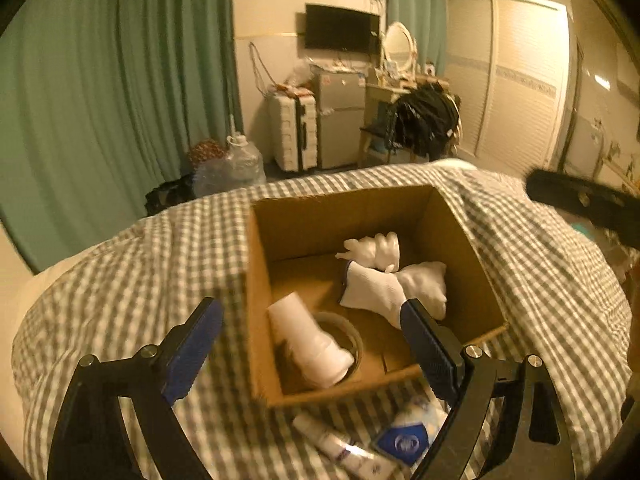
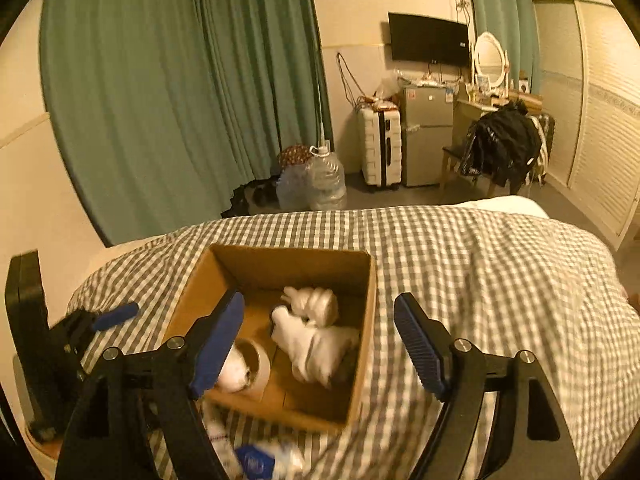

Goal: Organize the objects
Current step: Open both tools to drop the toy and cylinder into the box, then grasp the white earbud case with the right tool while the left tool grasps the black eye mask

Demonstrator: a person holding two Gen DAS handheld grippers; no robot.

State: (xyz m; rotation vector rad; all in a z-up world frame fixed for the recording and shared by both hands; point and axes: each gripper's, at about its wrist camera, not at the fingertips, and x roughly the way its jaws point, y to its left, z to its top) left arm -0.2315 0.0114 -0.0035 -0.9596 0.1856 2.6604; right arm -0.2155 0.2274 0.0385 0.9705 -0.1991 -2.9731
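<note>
A cardboard box (image 1: 460, 240) (image 2: 366, 320) sits open on the checked bed cover (image 1: 140, 272). Inside lie white gloves (image 1: 384, 280) (image 2: 316, 344), a stack of white cups (image 1: 308, 340) and a tape roll (image 1: 352, 336) (image 2: 262, 364). My left gripper (image 1: 312, 340) is open and empty above the box's near left corner; it also shows at the left of the right wrist view (image 2: 100, 320). My right gripper (image 2: 320, 340) is open and empty above the box. In front of the box lie a white tube (image 1: 340, 448) and a blue and white packet (image 1: 408, 436) (image 2: 256, 460).
Beyond the bed are green curtains (image 2: 180, 100), water jugs (image 2: 324, 180), a white suitcase (image 2: 380, 148), a small fridge (image 2: 426, 132), and a chair draped with black clothes (image 2: 504, 148). A wardrobe (image 1: 512, 80) stands at the right.
</note>
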